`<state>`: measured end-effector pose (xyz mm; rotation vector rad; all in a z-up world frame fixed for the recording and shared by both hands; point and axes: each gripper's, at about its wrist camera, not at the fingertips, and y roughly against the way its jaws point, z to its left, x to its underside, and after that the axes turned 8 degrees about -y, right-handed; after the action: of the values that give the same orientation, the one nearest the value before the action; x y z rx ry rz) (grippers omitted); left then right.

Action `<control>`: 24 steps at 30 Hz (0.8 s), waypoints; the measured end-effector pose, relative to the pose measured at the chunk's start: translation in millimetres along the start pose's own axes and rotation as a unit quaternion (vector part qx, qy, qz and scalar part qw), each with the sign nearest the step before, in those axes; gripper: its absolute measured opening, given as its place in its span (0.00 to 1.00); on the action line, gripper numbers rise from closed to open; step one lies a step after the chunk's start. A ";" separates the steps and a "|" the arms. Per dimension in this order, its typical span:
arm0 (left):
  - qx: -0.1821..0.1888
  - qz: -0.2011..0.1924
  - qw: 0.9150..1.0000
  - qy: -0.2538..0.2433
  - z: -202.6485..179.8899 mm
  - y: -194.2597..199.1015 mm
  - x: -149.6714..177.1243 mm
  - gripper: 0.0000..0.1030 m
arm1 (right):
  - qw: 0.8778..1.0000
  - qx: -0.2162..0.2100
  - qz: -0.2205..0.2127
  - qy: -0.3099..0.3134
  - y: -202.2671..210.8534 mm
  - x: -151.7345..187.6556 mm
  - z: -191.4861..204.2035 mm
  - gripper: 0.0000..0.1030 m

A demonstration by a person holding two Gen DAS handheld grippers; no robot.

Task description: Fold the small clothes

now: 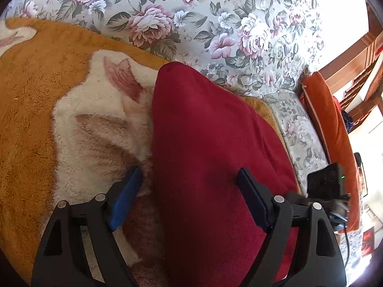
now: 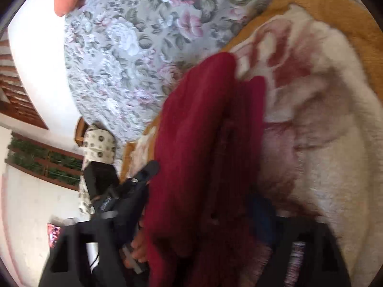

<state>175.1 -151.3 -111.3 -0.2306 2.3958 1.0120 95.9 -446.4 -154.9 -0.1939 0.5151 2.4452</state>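
Red garment (image 1: 215,155) draped over fleece blanket (image 1: 36,107) nr its floral-sofa-side edge. Left hand-held gripper (image 1: 189,189) spread wide, straddling cloth, not pinching. Right hand-held gripper (image 2: 203,217): blurred, can't tell grip (fabric bunched between). Risk: fold slumps, thick knit slides off pads.

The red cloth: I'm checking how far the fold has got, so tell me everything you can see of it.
The red cloth is a plain deep-red, fuzzy knit-like piece, lying in a long smooth-topped shape on the orange and cream fleece blanket. The left gripper stands open astride its near edge. In the blurred right wrist view it looks bunched in ridges; whether the right gripper clamps it is unclear.
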 end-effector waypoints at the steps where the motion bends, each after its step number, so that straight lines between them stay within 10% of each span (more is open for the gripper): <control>1: 0.002 -0.002 1.000 0.004 1.0 0.2 -0.1 0.79 | 1.000 -0.005 0.000 -0.013 2.5 -0.7 -6.9 0.52; 5: -0.003 -0.004 1.000 0.001 -1.9 -0.9 -1.2 0.79 | 1.000 0.003 -0.012 -0.004 -2.8 -1.7 -9.7 0.49; 7: 0.004 0.000 1.000 -0.005 -4.9 -0.8 -1.2 0.53 | 1.000 0.011 -0.023 0.010 -4.7 0.8 -5.9 0.50; 12: -0.008 -0.020 1.000 -0.021 -12.1 16.2 -1.5 0.31 | 0.998 0.008 -0.042 0.054 8.3 5.8 20.6 0.40; 18: -0.078 -0.114 0.989 -0.058 -14.2 68.7 -8.6 0.31 | 0.993 -0.027 -0.068 0.092 -10.0 3.2 59.4 0.39; 24: -0.119 -0.108 0.986 -0.036 25.1 76.8 -20.1 0.32 | 0.995 -0.038 -0.045 0.085 -65.2 -4.5 78.9 0.39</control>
<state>175.6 -80.2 -67.9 -0.5196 2.1292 1.1786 137.9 -369.2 -102.4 -0.4522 0.4753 2.3732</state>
